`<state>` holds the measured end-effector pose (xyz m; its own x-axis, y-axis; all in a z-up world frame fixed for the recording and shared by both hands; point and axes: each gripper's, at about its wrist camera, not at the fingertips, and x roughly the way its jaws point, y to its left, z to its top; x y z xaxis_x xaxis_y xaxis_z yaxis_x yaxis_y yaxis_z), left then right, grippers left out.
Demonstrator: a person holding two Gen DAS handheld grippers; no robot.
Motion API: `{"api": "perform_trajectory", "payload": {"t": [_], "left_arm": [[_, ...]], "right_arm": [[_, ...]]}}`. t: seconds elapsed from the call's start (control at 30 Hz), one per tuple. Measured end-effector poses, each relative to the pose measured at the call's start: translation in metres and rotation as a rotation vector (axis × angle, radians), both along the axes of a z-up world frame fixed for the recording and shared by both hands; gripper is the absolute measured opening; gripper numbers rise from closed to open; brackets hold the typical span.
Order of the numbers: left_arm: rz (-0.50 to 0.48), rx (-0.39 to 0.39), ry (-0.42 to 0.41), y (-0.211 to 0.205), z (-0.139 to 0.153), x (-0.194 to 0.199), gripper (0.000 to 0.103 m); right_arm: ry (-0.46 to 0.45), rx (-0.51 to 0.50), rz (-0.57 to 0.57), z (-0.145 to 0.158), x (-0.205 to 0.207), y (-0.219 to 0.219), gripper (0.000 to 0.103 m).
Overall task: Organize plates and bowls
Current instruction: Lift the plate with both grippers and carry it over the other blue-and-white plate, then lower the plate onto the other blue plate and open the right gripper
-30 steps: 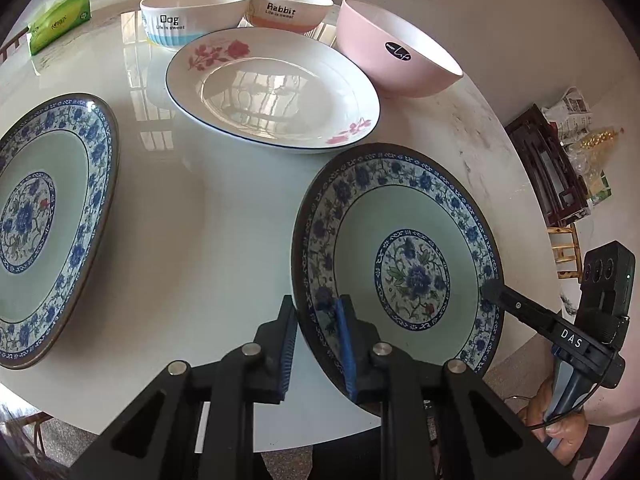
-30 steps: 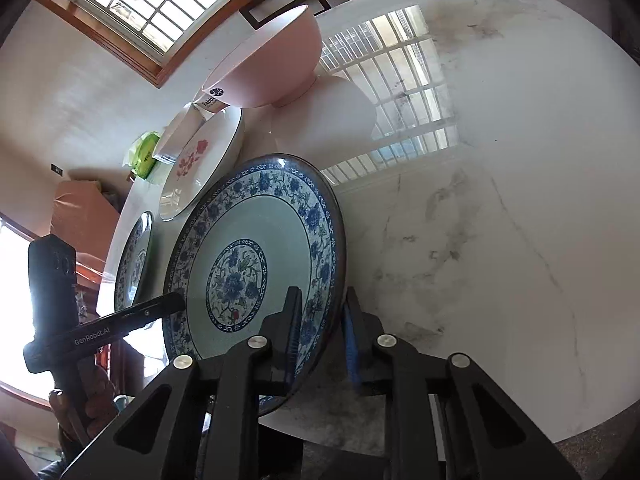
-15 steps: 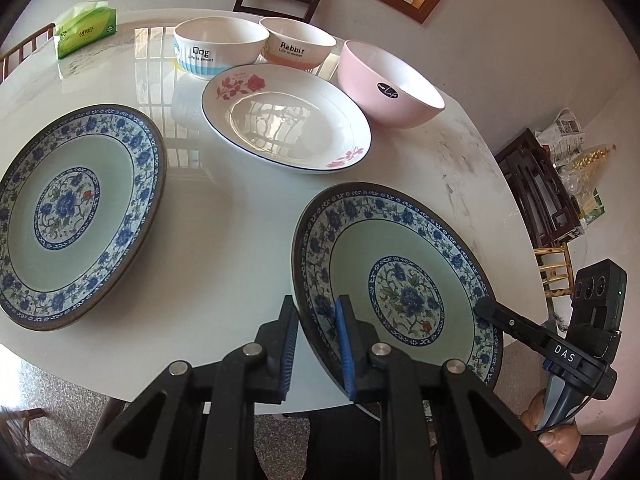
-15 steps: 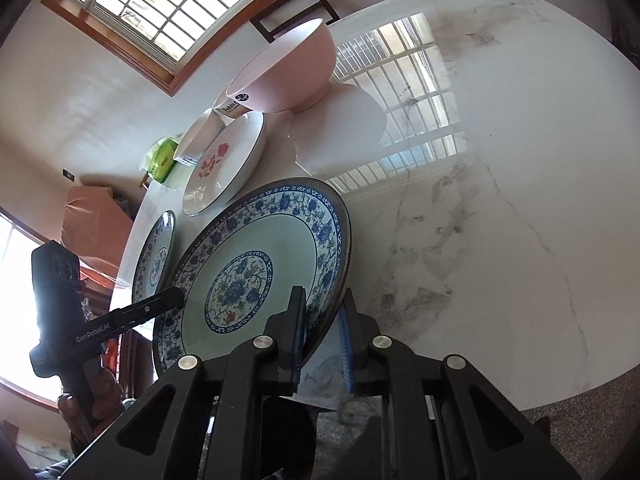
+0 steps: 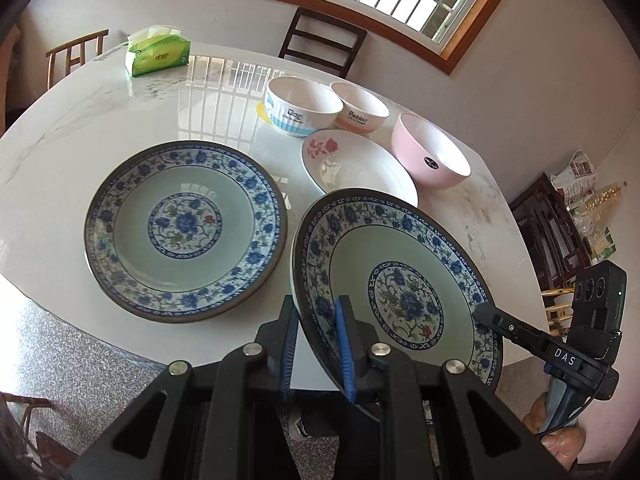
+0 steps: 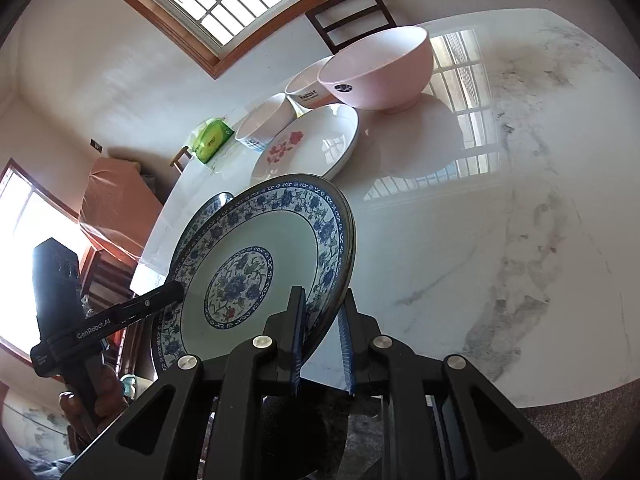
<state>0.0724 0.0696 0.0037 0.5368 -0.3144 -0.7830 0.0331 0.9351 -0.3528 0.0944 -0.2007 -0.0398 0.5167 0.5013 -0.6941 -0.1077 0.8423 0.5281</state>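
Note:
Both grippers hold one blue-and-white floral plate (image 5: 400,280) by opposite rims, lifted clear of the white marble table (image 5: 80,148). My left gripper (image 5: 316,340) is shut on its left rim. My right gripper (image 6: 322,340) is shut on its right rim; the plate also shows in the right wrist view (image 6: 256,272). A second blue-and-white plate (image 5: 184,224) lies flat on the table to the left. Behind stand a white plate with red flowers (image 5: 356,164), a pink bowl (image 5: 432,152), a "Dog" bowl (image 5: 300,106) and a "Rabbit" bowl (image 5: 360,108).
A green tissue pack (image 5: 158,56) lies at the far left of the table. Chairs (image 5: 320,44) stand behind the table. A dark wooden shelf (image 5: 552,232) stands to the right. The table's near edge curves just below the held plate.
The held plate has risen off the table and moved back toward the near edge. Both grippers have lifted and pulled back with it, so more of the table and the second plate show.

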Motion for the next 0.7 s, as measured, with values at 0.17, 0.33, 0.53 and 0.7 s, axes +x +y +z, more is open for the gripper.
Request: {"api": "perform_trajectory", "payload": {"t": [0.17,0.33,0.53,0.7], "left_arm": [[0.081,0.022,-0.020,0.043,0.005,0.007,0.019],[0.154,0.028,-0.011,0.085,-0.004,0.022,0.019],[0.208,0.019,0.007,0.121,-0.019,0.041,0.020],[0.230,0.030,0.010,0.135,-0.029,0.051,0.021]], "right_arm": [[-0.017,0.005,0.071,0.003,0.027,0.042,0.017],[-0.026,-0.004,0.127,-0.001,0.056,0.089,0.017],[-0.023,-0.035,0.167,-0.010,0.084,0.132,0.017],[-0.029,-0.067,0.181,-0.014,0.096,0.152,0.017]]}}
